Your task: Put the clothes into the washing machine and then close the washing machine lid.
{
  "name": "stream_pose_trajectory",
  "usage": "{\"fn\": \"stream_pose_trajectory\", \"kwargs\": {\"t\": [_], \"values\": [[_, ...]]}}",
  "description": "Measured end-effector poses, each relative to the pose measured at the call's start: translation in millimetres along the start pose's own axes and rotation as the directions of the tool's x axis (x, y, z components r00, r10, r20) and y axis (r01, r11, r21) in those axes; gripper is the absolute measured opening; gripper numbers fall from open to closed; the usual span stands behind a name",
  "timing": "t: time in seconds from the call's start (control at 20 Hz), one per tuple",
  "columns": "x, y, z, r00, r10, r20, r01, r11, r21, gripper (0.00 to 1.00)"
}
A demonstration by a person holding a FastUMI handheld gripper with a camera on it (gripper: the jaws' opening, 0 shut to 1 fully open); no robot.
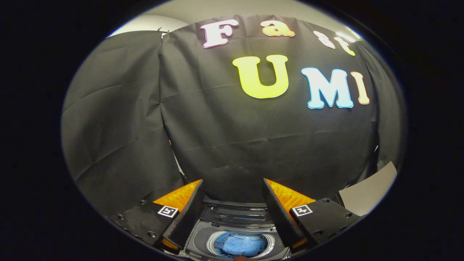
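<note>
Clothes (239,244), a crumpled bundle of light blue fabric, lie inside the round drum of the washing machine (197,239). The bundle fills most of the visible drum opening, with folds and a darker seam running across its top. A pale ring borders the drum, set in the grey top panel of the machine. The lid (235,214) stands raised at the rear of the opening, a dark panel with ribbed edges, so the drum is uncovered.

The hand-held gripper (232,203) is positioned above the machine, with its two fingers spread wide apart and nothing between them; it is released. The clothes lie below and between the two fingers, low in the gap, not touching either finger. The raised lid sits between the fingers, just beyond the drum. Behind the machine hangs the black cloth wall (253,145) of the booth, creased and draped in panels.
</note>
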State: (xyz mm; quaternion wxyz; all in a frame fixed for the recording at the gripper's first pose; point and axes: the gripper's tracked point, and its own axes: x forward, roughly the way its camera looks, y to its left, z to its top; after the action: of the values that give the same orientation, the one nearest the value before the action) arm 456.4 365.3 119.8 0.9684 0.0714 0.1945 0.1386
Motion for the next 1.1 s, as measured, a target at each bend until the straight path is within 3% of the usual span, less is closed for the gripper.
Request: {"fn": "stream_pose_trajectory", "kwargs": {"t": [0.6, 1.1], "values": [[105, -31, -46, 0.976, -0.083, -0.200, 0.090, 0.996, 0.028, 0.98], [138, -32, -76, 0.953, -0.104, -0.284, 0.105, 0.994, -0.012, 0.98]]}}
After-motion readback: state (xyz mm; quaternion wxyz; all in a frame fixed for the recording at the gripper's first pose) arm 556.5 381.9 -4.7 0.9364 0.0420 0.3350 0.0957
